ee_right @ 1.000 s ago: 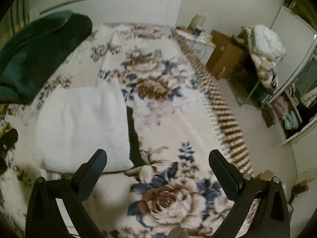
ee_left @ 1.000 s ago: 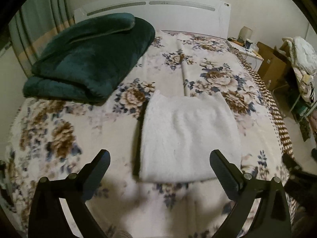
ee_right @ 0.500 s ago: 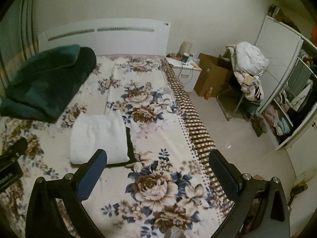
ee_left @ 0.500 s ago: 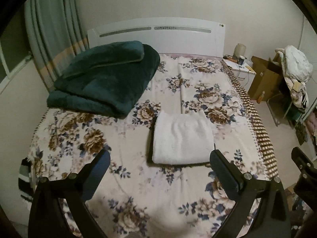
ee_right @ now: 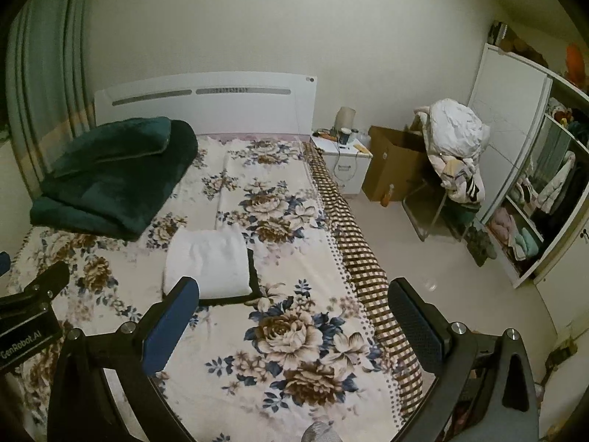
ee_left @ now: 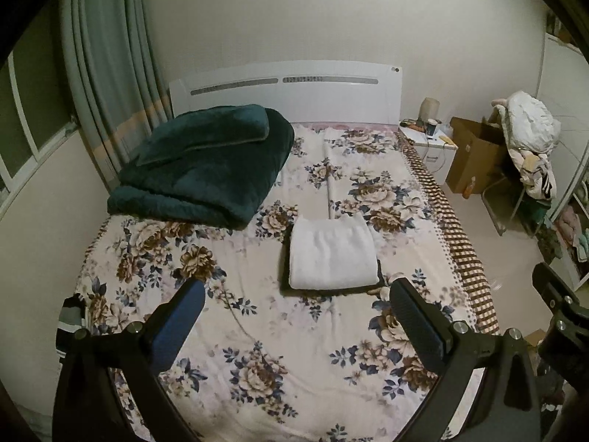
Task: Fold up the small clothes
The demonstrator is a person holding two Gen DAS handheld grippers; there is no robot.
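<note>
White fluffy garment point(ee_left: 333, 254) lies folded into a neat rectangle on the bed point(ee_left: 257, 331), a little right of the centre of the left wrist frame. Under it a dark garment point(ee_left: 381, 280) shows as a thin black border along its left and lower edges. In the right wrist frame the same white garment point(ee_right: 208, 263) is left of centre, with the dark border point(ee_right: 252, 272) at its right and lower sides.

Left gripper point(ee_left: 294, 316) is in the lower part of its frame, its two fingers wide apart and holding nothing. The white garment is above it in the frame, between the lines of the two fingers, and well apart from the tips. Right gripper point(ee_right: 292, 313) also has its fingers spread wide with nothing between them. Its left finger point(ee_right: 173, 324) overlaps the lower left corner of the white garment in the frame, but whether it is touching, I cannot tell.

Green blanket point(ee_left: 206, 169) lies folded in the upper left of the bed, near the headboard point(ee_left: 287, 92). At the right of the frame there are a nightstand point(ee_left: 430, 147), a box point(ee_left: 475, 154) and a chair point(ee_left: 522, 169) piled with clothes.
</note>
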